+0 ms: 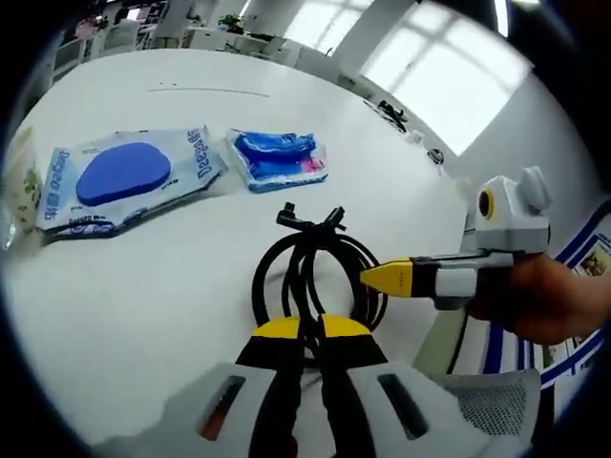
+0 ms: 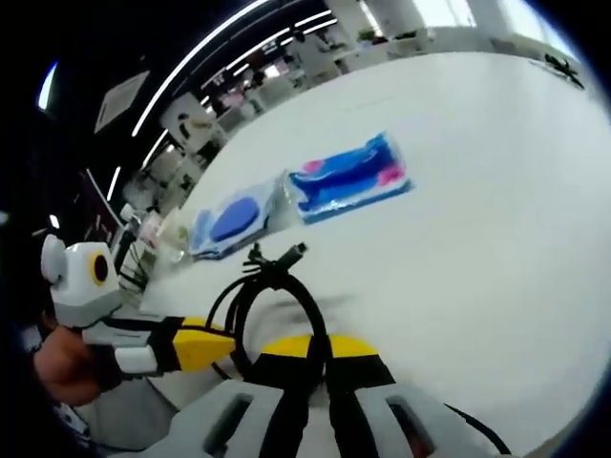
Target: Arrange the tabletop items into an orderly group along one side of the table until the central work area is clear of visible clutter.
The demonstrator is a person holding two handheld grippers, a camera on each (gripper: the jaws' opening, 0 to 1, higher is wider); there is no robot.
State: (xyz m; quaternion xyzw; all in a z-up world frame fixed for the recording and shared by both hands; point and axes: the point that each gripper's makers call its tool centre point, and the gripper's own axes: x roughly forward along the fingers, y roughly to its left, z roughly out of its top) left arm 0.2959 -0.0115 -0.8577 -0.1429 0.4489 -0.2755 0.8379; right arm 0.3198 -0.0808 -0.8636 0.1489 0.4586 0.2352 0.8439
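Observation:
A black coiled cable (image 1: 304, 262) lies bundled on the white table (image 1: 143, 305), tied at its far end. My left gripper (image 1: 310, 327) is shut on the coil's near end, strands running between its yellow tips. My right gripper (image 1: 384, 277) comes in from the right, its tip at the coil's right side. In the right gripper view the cable (image 2: 277, 275) arches up from between the yellow tips of my right gripper (image 2: 317, 345), which is shut on it. The left gripper (image 2: 212, 349) reaches in beside it.
Beyond the cable lie a wet-wipe pack with a blue oval lid (image 1: 124, 176) (image 2: 229, 221) and a blue and pink packet (image 1: 280, 159) (image 2: 353, 178). A clear packet (image 1: 19, 181) sits at the left edge. The table's edge curves close on the right (image 1: 449, 315).

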